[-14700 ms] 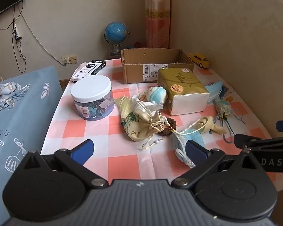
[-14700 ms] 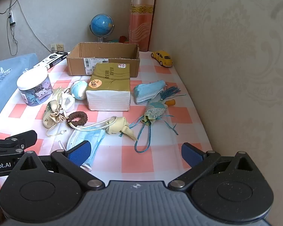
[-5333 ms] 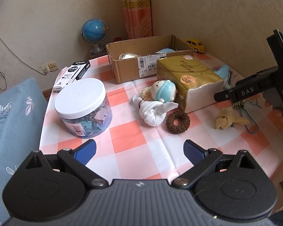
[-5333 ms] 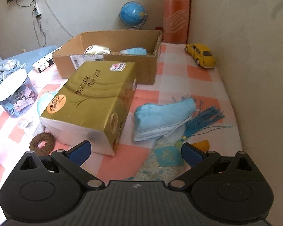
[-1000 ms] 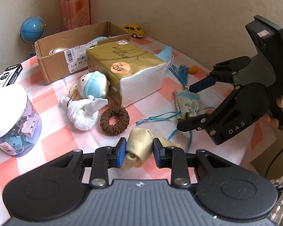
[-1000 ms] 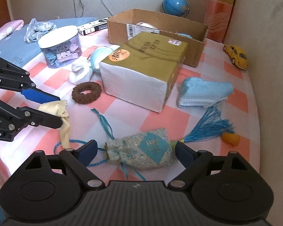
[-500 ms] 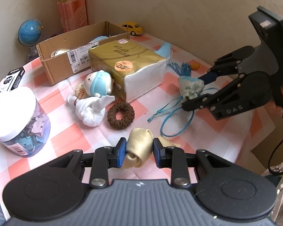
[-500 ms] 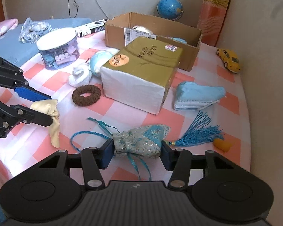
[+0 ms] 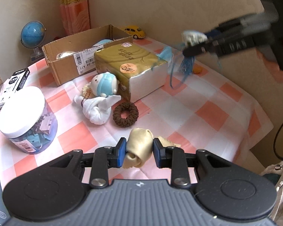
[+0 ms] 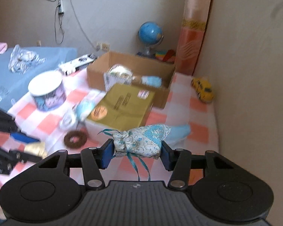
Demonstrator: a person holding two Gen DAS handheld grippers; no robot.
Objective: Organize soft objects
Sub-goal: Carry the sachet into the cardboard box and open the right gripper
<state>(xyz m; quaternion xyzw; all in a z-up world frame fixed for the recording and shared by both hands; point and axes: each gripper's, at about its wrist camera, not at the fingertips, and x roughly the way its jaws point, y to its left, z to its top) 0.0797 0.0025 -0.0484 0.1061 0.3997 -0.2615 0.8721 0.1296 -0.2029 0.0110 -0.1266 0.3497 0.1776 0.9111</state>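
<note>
Now we go from the left side of the table point(image 9: 207, 101) to the right. At the far left stands a plastic jar point(image 9: 26, 120) with a white lid, well apart from our work. Next come a small doll point(image 9: 100, 92) and a brown hair tie point(image 9: 125, 114), both lying loose on the checked cloth and not yet sorted. Behind them is the cardboard box point(image 9: 66, 56), which already contains some soft things, and in front of it a gold tissue pack point(image 9: 130, 64).

Our left gripper point(image 9: 139, 149) is closed tight on a cream cloth pouch point(image 9: 139, 141), low over the near edge of the table. The pouch is squeezed into a roll between the pads, so we judge it very light and limp.

Further right, our right gripper point(image 10: 135, 150) is clamped around a blue brocade pouch point(image 10: 141, 141), held in the air above the table. Its jaws have just been closing on it. It is soft but fuller (perhaps stuffed), and its cords and tassel point(image 9: 186, 64) hang free below. We think the middle of the body is the good place to hold, because the cords can slip or catch on the box edge.
</note>
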